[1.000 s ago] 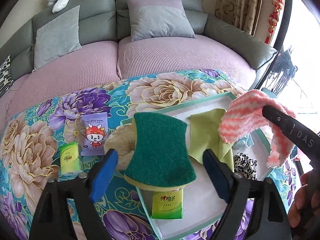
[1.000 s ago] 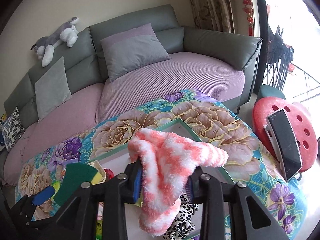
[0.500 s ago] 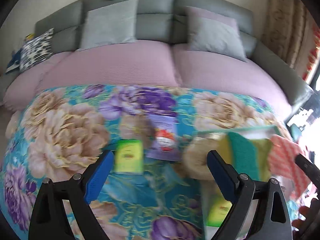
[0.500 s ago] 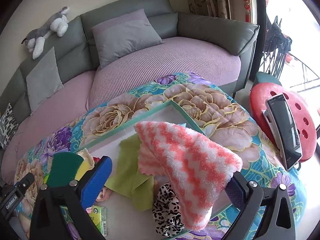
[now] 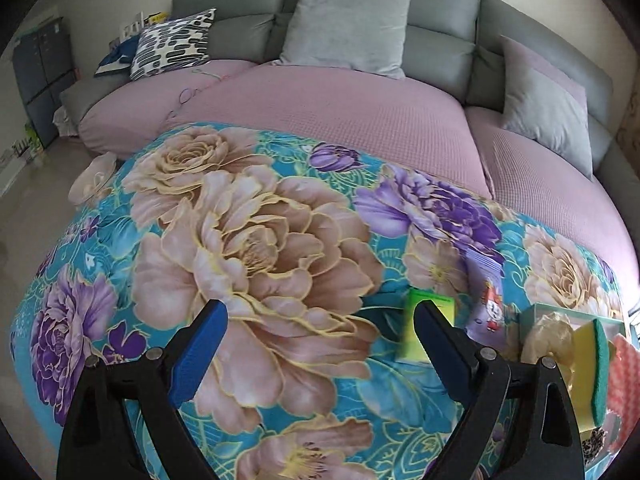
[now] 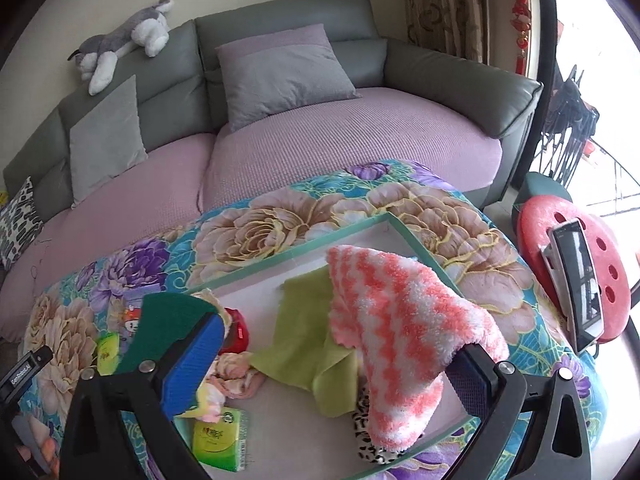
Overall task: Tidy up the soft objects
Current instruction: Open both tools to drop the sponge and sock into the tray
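Note:
A pink-and-white fluffy cloth (image 6: 400,324) is draped over my right gripper's right finger, above a white tray (image 6: 340,236). My right gripper (image 6: 332,364) is open. In the tray lie a lime cloth (image 6: 308,336), a leopard-print piece (image 6: 370,440), a green tissue pack (image 6: 218,440) and a red item (image 6: 236,330). A green-and-yellow sponge (image 6: 160,324) leans at the tray's left edge; it also shows in the left wrist view (image 5: 592,372). My left gripper (image 5: 320,346) is open and empty over the floral cover, with a green tissue pack (image 5: 416,332) by its right finger.
A purple cartoon packet (image 5: 486,300) lies on the floral cover (image 5: 260,248). Behind is a sofa (image 6: 320,152) with grey cushions and a plush dog (image 6: 120,40). A red stool (image 6: 600,276) with a phone (image 6: 578,284) stands at the right.
My left gripper let go of the sponge, which now leans at the tray's left edge, and swung left over the cover. My right gripper opened; the fluffy cloth now hangs on its right finger.

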Available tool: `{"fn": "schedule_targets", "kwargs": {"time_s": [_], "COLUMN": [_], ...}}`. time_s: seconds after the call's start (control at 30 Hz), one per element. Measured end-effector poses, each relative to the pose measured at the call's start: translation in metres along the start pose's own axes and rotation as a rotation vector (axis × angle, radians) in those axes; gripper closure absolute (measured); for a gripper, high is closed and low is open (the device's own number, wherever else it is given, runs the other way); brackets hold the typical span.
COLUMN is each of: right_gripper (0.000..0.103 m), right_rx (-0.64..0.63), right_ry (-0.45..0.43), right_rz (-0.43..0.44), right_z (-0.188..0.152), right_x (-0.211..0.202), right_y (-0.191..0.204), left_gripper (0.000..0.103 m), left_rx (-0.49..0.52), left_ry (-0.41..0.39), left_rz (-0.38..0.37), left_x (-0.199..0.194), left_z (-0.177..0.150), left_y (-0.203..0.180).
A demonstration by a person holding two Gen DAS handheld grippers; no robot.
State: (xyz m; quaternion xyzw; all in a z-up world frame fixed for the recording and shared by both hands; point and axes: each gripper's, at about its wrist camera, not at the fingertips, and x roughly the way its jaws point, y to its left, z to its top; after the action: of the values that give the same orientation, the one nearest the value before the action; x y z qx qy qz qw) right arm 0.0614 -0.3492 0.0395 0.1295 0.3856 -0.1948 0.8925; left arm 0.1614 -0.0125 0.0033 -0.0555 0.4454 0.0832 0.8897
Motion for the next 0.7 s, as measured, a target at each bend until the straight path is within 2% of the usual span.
{"fn": "schedule_targets", "kwargs": {"time_s": [0.47,0.6,0.7], "right_gripper": [0.000,0.000,0.000], "right_rx": [-0.249,-0.302,-0.340], "right_ry": [-0.054,-0.040,-0.027], "right_rz": [0.220,0.313,0.319], "right_z": [-0.013,-0.021,-0.029], "right_x": [-0.018,-0.017,-0.010], "right_y": [0.124,0.154,0.172], "left_gripper": [0.008,0.008,0.008], "left_rx": [-0.077,-0.116,-0.136], "left_ry": [0.023,0.016,0.017], "left_rz": [0.015,0.013,0.011], "left_x": [0.003,0.005,0.007], "left_z": [0.003,0.005,0.007], "left_y": [0.043,0.060,0.070]}}
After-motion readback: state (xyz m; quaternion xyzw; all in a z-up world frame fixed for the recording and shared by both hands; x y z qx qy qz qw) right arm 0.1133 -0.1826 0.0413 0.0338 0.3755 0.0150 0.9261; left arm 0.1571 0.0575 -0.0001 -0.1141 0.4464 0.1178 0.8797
